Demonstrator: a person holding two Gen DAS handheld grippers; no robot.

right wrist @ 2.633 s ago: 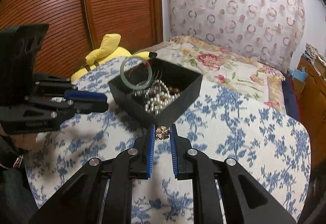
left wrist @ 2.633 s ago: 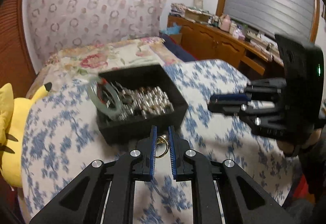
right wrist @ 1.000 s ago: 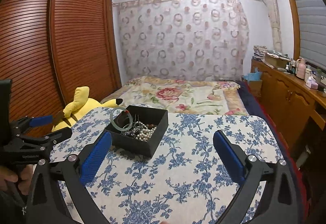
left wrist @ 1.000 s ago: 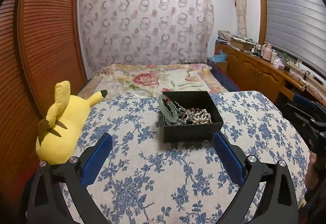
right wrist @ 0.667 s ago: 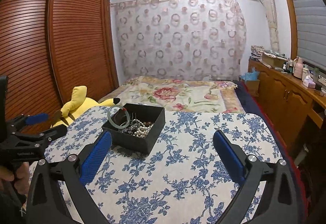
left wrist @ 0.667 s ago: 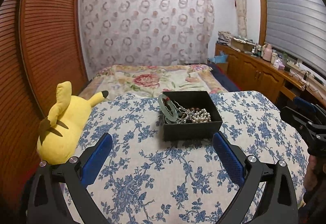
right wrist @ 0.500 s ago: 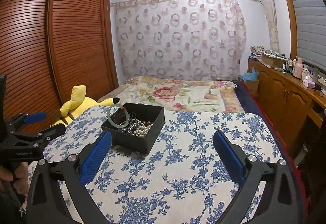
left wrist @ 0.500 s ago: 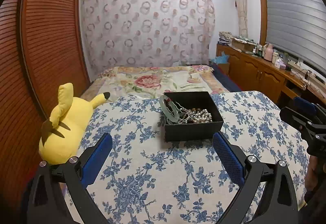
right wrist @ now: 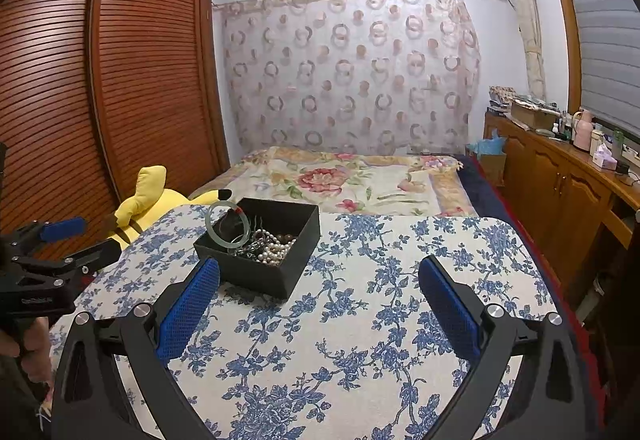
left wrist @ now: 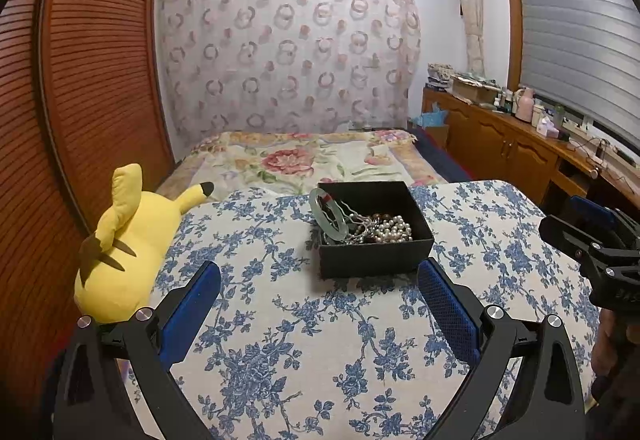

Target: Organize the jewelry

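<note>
Black and open-topped, the jewelry box (left wrist: 374, 240) sits toward the far edge of the floral table (left wrist: 280, 340), holding every visible piece. The left gripper (left wrist: 319, 314) and right gripper (right wrist: 318, 310) hang spread wide and empty. The jade bangle (left wrist: 328, 214) leans on the rim; a nudge could tip it out.
</note>
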